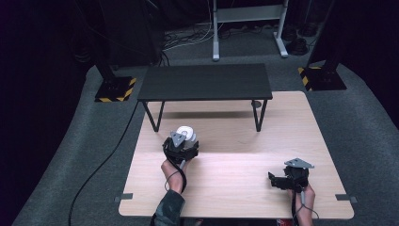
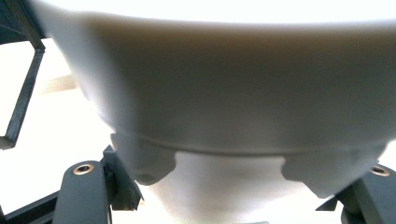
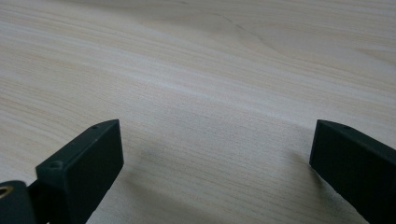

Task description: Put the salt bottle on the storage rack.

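1. On the light wooden counter (image 1: 235,179), a white bowl (image 1: 185,133) sits toward ten o'clock of the counter's middle, just in front of a low black shelf (image 1: 205,81) that stands across the far half on thin black legs.
2. At the bowl's six o'clock side is the left hand-held gripper (image 1: 181,142), its grey three-cornered plate on top and a cable trailing back along the person's left hand (image 1: 172,168) and sleeve.
3. From the left gripper view, the bowl (image 2: 233,93) looms very close, its foot sitting between the two black jaws; whether the jaws press on it I cannot tell.
4. Toward four o'clock of the counter, the right hand-held gripper (image 1: 274,180) lies low, well apart from the bowl, pointing to nine o'clock.
5. Its jaws stand wide apart over bare wood (image 3: 210,93), holding nothing.
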Tool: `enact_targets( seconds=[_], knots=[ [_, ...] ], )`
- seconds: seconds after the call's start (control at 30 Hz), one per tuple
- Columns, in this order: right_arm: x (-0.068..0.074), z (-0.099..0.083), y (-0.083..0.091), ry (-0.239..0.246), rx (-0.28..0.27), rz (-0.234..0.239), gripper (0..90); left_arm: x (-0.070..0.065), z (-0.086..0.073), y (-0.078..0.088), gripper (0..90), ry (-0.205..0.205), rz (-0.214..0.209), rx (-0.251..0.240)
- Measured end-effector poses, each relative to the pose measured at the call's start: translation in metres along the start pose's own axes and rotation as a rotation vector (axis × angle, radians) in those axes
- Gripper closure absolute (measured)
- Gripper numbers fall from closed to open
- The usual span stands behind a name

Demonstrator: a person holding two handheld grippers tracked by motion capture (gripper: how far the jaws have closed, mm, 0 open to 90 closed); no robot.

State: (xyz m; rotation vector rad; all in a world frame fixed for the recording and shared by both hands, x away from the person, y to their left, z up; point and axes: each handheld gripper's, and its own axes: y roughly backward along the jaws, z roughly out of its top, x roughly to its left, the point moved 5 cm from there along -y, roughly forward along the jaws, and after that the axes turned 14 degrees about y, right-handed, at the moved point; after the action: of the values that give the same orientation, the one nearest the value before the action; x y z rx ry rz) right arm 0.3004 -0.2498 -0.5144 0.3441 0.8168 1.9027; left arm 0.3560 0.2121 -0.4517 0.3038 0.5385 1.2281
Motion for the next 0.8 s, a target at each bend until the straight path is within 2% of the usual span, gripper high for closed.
enact_targets(
  seconds=[0.8],
  knots=[
    [0.000,0.000,0.000,-0.004,0.000,0.001,1.6,-0.008,0.011,0.002,30.0,-0.016,-0.029,0.011]
  ],
)
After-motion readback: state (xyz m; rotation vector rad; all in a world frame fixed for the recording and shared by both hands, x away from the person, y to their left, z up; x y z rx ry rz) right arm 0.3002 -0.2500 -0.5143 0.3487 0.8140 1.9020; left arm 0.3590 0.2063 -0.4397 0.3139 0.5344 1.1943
